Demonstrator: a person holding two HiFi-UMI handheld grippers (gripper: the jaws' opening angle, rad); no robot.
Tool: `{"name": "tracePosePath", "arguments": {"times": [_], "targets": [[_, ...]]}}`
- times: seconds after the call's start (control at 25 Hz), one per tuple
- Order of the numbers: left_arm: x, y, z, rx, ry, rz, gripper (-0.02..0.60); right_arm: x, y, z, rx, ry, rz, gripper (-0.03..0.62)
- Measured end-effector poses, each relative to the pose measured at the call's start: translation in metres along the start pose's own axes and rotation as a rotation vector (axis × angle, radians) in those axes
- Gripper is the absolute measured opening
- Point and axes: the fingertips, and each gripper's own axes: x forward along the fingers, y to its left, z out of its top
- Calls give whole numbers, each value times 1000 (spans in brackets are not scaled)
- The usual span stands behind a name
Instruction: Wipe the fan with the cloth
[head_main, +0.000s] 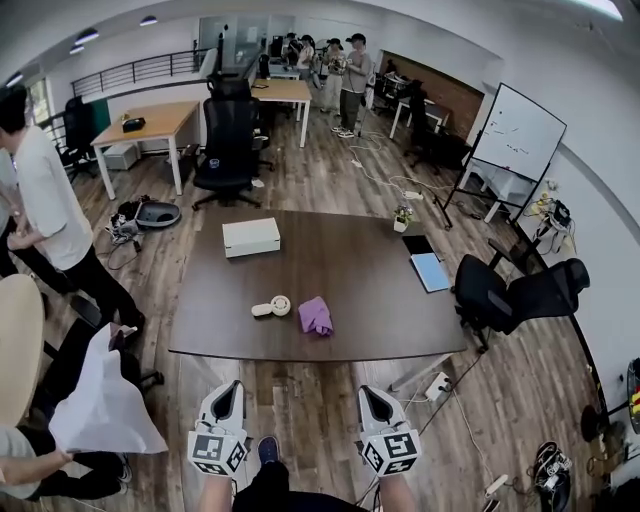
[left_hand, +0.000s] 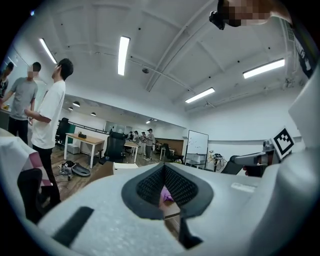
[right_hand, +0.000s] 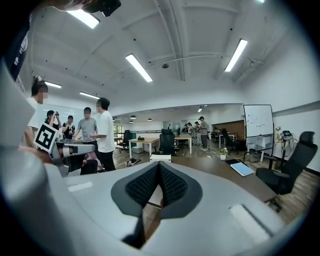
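Note:
A small white hand-held fan (head_main: 270, 307) lies on the brown table (head_main: 370, 320) close to its near edge. A crumpled purple cloth (head_main: 316, 316) sits just right of the fan. Both grippers hover off the table, short of its near edge, above the wooden floor. My left gripper (head_main: 231, 388) is shut and holds nothing. My right gripper (head_main: 369, 394) is also shut and holds nothing. In the left gripper view the cloth (left_hand: 166, 195) peeks through under the closed left gripper (left_hand: 164, 166). The right gripper view shows the closed right gripper (right_hand: 159, 165) facing the table.
A white box (head_main: 251, 237), a blue notebook (head_main: 431, 271) and a small plant (head_main: 402, 217) rest further back on the table. A black office chair (head_main: 515, 295) stands at the right. A person (head_main: 50, 215) stands at the left; a white sheet (head_main: 105, 405) is held nearby.

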Motion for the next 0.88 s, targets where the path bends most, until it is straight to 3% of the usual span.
{"name": "tracePosePath", "arguments": {"times": [0.24,0.56,0.88], "targets": [[62,40,26,96,9,-46,-3,70,-9,13,96,5,-33,11],[131,95,44,91,6,-83,-3,146,-22,31,84,-1,-80,11],[180,114,35,77,32,-74,-3,195,-39,36,83,21,-63,11]]}}
